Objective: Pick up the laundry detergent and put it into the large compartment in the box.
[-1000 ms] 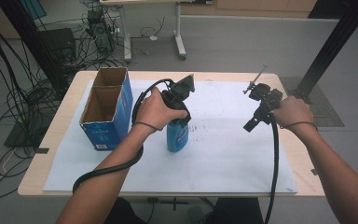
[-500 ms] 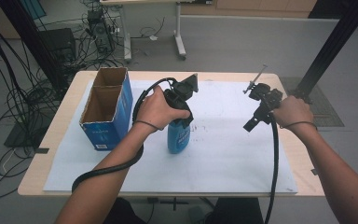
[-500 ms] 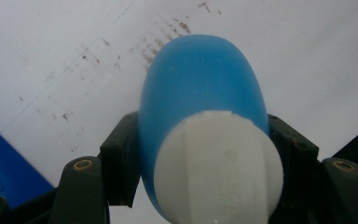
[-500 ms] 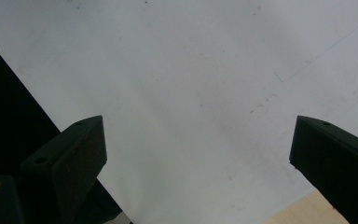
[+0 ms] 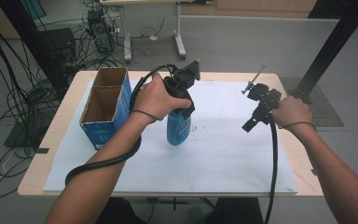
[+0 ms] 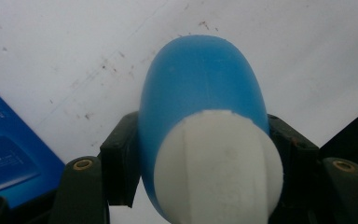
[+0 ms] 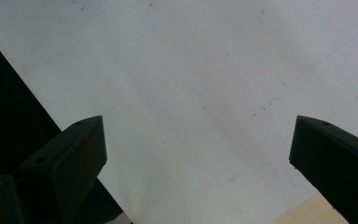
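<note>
Illegible print on blue carton (image 5: 103, 133)

Smooth blue plastic bottle (image 6: 200, 84) (matt white cap (image 6: 219, 168)); cardboard box (image 5: 103, 107); scuffed white paper sheet (image 5: 223, 154); wood table (image 5: 60, 135).

Blue bottle (image 5: 178, 128): top hidden under left hand (image 5: 157, 97) and left tool (image 5: 182, 100) in high view; white cap (image 6: 219, 170) cut by bottom edge in left gripper view. Blue box (image 6: 9, 154) label print blurred, cropped at left edge. Right tool (image 7: 198, 158) jaw bases cut off.
</note>
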Demonstrator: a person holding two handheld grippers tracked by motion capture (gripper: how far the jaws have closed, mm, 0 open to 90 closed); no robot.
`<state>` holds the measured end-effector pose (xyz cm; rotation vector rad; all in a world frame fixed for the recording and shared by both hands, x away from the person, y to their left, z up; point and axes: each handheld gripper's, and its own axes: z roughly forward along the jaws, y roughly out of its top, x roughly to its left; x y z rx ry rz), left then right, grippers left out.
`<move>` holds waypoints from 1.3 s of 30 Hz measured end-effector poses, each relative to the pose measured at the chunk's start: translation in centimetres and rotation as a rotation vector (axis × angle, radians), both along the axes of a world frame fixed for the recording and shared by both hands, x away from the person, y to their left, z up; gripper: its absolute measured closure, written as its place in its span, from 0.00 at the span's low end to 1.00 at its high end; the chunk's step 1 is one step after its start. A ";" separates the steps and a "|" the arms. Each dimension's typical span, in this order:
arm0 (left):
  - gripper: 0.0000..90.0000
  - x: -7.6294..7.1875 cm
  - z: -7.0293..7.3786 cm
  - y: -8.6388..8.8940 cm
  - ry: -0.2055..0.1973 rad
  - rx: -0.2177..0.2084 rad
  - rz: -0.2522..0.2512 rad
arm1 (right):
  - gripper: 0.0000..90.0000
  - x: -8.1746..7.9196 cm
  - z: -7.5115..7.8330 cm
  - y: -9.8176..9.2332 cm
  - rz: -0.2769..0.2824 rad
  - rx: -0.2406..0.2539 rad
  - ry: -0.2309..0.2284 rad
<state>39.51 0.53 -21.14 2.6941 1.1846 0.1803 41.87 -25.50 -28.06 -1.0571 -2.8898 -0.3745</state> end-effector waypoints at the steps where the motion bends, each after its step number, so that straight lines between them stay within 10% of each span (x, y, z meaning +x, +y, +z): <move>1: 0.42 0.0 0.3 0.0 -0.003 -0.004 0.001 | 0.04 0.0 0.0 0.0 -0.003 0.002 -0.001; 39: 0.42 -0.1 12.5 0.7 -0.061 -0.083 0.018 | 0.04 0.3 -0.1 0.3 0.011 0.004 0.002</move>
